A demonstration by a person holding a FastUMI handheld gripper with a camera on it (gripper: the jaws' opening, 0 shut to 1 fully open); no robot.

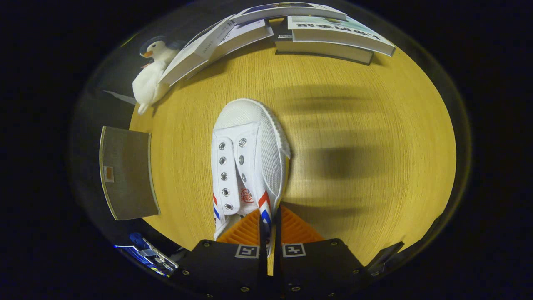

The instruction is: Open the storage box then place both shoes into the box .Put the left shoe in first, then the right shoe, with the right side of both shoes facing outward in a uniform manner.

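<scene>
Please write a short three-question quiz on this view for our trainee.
1. True or false: the gripper is shut on the side wall of the white shoe.
2. What lies at the table's far edge beside the plush penguin? A) books B) cups C) a laptop
3. Fill in: the shoe's toe points ____ from the gripper.

Key: 1 true; 2 A; 3 away.
</scene>
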